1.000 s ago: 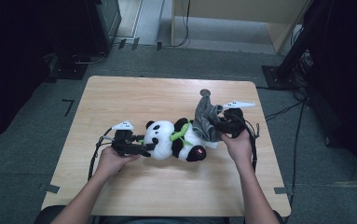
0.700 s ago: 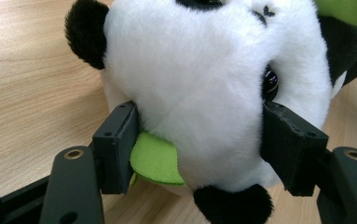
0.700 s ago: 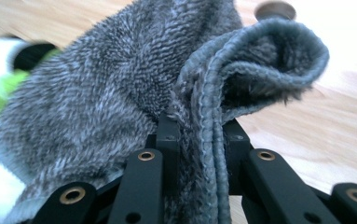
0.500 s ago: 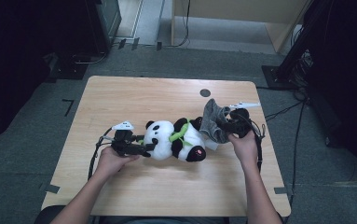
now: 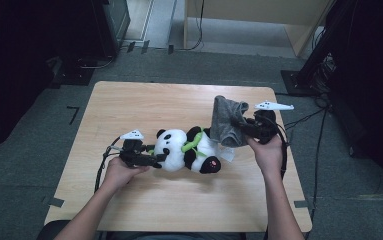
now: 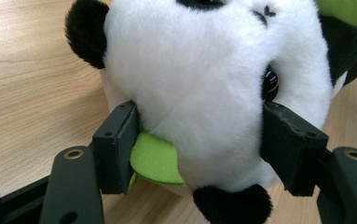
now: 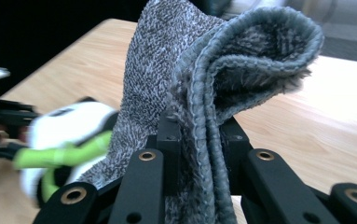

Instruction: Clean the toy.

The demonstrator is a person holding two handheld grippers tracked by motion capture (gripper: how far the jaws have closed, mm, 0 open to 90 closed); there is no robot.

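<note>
Plainly, two soft things are being handled on the table (image 5: 129, 210): a plush panda (image 5: 189, 150) and a grey knit garment (image 5: 225, 125). The panda lies on its side near the table's centre, head toward 9 o'clock and feet toward 3 o'clock, with a green band (image 5: 193, 145) round its neck. Its white head is clamped between the jaws of the left gripper (image 5: 146, 160), and in the left gripper view the plush (image 6: 204, 93) can be seen bulging round both pads, with a green flap (image 6: 155, 161) pressed against one jaw. The garment is pinched tight in the right gripper (image 5: 244, 127) at about 2 o'clock from the panda, and is held lifted above the table; its lower end hangs at the panda's feet, though whether it is touching them cannot be told. In the right gripper view the folded cloth (image 7: 204, 102) stands up from the closed jaws, fleecy on its inner face.

Both things are judged light, limp and unbreakable. The plush should squash and spring back, so a firm bite on the head or trunk is advised, not on a thin ear. The knit is expected to sag and stretch; a hemmed edge, taken doubled, should slip least.

No containers are seen on the table.
</note>
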